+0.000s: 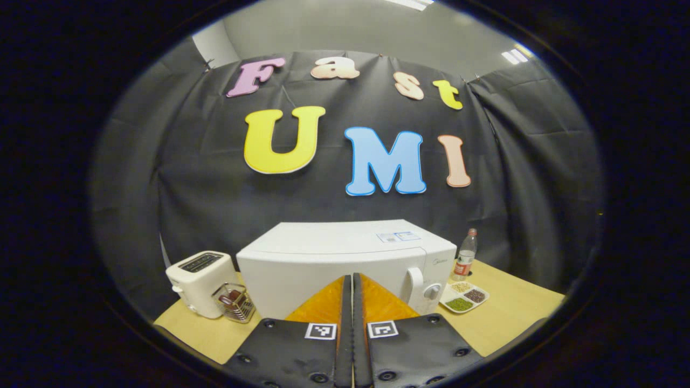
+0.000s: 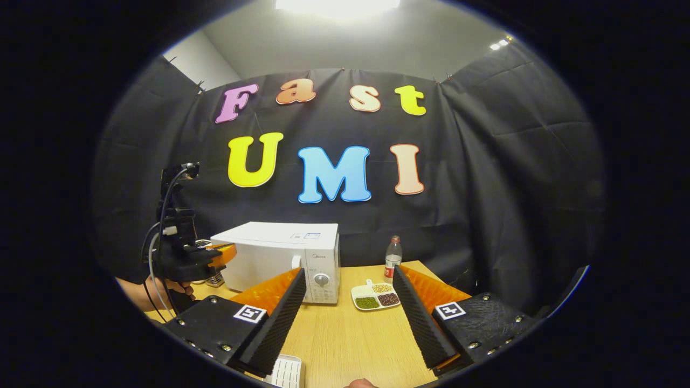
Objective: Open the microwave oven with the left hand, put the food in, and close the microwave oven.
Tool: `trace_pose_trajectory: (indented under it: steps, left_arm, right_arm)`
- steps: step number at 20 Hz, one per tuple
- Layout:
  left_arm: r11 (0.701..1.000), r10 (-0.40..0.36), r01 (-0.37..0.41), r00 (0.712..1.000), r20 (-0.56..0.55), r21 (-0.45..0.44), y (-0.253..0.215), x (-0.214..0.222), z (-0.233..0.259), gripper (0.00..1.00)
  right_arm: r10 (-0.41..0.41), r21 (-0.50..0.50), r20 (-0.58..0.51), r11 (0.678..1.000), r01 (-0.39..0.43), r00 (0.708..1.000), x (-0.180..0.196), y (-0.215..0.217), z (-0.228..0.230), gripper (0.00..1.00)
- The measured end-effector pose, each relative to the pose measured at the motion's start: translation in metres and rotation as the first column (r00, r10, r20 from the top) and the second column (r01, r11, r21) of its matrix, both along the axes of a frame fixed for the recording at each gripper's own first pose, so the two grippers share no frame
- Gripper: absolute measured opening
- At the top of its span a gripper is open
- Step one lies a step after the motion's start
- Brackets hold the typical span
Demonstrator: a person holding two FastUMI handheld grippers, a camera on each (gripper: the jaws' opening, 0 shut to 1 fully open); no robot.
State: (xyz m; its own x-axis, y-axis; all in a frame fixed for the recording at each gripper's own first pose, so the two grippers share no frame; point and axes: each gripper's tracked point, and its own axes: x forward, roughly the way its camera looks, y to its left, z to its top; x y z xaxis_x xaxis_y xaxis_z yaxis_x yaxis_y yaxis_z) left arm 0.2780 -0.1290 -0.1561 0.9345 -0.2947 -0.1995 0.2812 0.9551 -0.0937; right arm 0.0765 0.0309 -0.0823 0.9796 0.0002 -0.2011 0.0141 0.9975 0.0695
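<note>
Black cloth backs a pale wooden bench [image 2: 345, 328], and on it, toward the left, stands the microwave [image 1: 323, 264], white, boxy, its door shut. It looks heavy and rigid enough to stay put under a pull, though a light casing on smooth wood might slide if the door latch is stiff. The natural hold is the white vertical handle [image 1: 414, 285] at the door's right edge, beside the round dial [image 1: 432, 291]; it is hard, glossy plastic and probably slippery, so a hooking pull from behind seems safer than a pinch.

Just right of the microwave lies a small divided dish [image 2: 375, 295] with three heaps of green, pale and dark grains, presumably the food. It looks light and shallow, and loose contents would spill if it tips, so it wants a level grip on the rim or the tab at its far edge. A bottle [image 2: 393, 257] stands behind it. Left of the microwave sit a toaster [image 1: 200, 283] and a wire basket [image 1: 234, 303].

The left gripper [image 1: 349, 302] is pressed together with nothing between its fingers, aimed at the microwave door. The right gripper [image 2: 347, 318] is spread wide and empty above the bench.

The left gripper's fingers hide the lower middle of the door. The microwave's inside cannot be seen. A white gridded object [image 2: 285, 372] at the bench's near edge is cut off and cannot be identified.
</note>
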Motion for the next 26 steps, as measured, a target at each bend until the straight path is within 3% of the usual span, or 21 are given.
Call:
trace_pose_trajectory:
  steps: [10, 15, 18, 19, 21, 22, 26]
  left_arm:
    - [0.996, 0.089, -0.091, 0.993, 0.083, 0.016, 0.024, -0.122, 0.077, 0.07]
    - [0.993, 0.119, -0.119, 0.988, 0.098, -0.008, 0.04, -0.174, 0.102, 0.07]
    - [0.994, 0.1, -0.102, 0.99, 0.097, 0.023, 0.051, -0.203, 0.101, 0.1]
    - [0.995, 0.084, -0.089, 0.991, 0.102, 0.042, 0.055, -0.211, 0.103, 0.16]
    - [0.995, 0.067, -0.076, 0.99, 0.122, 0.067, 0.063, -0.221, 0.105, 0.41]
    - [0.995, 0.061, -0.07, 0.99, 0.127, 0.065, 0.066, -0.227, 0.107, 0.69]
    - [0.996, 0.079, -0.085, 0.988, 0.134, 0.038, 0.081, -0.235, 0.108, 0.98]
  right_arm:
    - [0.091, -0.003, 0.057, 0.996, -0.091, 0.994, -0.03, -0.03, 0.02, 0.98]
    - [0.082, 0.004, 0.071, 0.997, -0.083, 0.994, -0.046, -0.031, 0.027, 0.98]
    - [0.071, 0.024, 0.069, 0.997, -0.072, 0.995, -0.054, -0.023, 0.03, 0.98]
    - [0.072, 0.023, 0.069, 0.997, -0.074, 0.995, -0.056, -0.02, 0.03, 0.98]
    - [0.068, 0.009, 0.065, 0.998, -0.069, 0.996, -0.058, -0.014, 0.031, 0.98]
    - [0.068, 0.01, 0.068, 0.998, -0.069, 0.995, -0.061, -0.011, 0.032, 0.98]
    - [0.07, -0.004, 0.073, 0.998, -0.069, 0.995, -0.068, 0.002, 0.037, 0.98]
